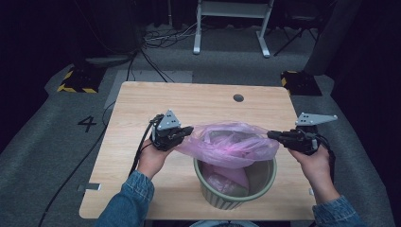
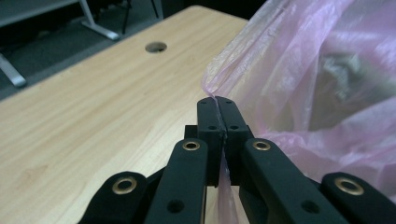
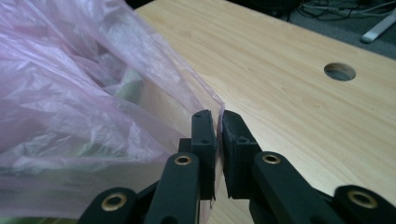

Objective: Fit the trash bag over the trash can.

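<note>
A thin pink plastic bag [image 1: 227,144] hangs stretched over a green ribbed bin [image 1: 265,187] that stands near the front edge of the wooden table [image 1: 198,101]. The bag's lower part sits down inside the bin. My left gripper [image 1: 189,130] is shut on the bag's left rim; in the left gripper view its jaws [image 2: 218,100] pinch the film of the bag [image 2: 327,70]. My right gripper [image 1: 270,135] holds the right rim; in the right gripper view the edge of the bag [image 3: 70,107] runs between its nearly closed jaws [image 3: 218,114]. Something pale shows dimly through the film.
A round cable hole [image 1: 238,98] sits in the table's far middle. Behind the table stand a white desk frame [image 1: 231,19], loose floor cables [image 1: 161,38] and two yellow-and-black striped bases [image 1: 75,80]. A "4" [image 1: 87,123] marks the grey floor at the left.
</note>
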Demonstrator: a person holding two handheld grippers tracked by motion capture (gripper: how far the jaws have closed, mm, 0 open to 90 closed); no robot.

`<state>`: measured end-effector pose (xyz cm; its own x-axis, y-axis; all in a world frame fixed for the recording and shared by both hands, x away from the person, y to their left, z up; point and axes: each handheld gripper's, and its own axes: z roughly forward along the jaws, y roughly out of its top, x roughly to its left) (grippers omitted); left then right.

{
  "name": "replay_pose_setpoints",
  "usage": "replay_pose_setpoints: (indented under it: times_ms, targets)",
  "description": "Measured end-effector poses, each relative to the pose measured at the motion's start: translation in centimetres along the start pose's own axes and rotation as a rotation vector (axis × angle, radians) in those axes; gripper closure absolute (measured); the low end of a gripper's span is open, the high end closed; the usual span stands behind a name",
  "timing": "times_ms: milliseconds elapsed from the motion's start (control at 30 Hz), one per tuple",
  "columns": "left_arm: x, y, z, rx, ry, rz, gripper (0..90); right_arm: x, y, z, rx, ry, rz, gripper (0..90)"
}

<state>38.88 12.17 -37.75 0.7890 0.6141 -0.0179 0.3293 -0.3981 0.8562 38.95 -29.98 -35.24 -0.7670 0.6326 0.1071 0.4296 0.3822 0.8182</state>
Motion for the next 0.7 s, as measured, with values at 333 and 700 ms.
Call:
replay_pose_setpoints:
  times_ms: [333,700]
  targets:
    - [0.4,-1.5,1.3,0.089,-0.023,-0.032,89.5,-0.9,-2.0,1.1,0.094,-0.015,0.014,89.8]
    - [0.9,-4.4,0.4,0.116,-0.080,-0.080,89.6,-1.2,-5.3,1.0,0.150,0.007,0.043,89.9]
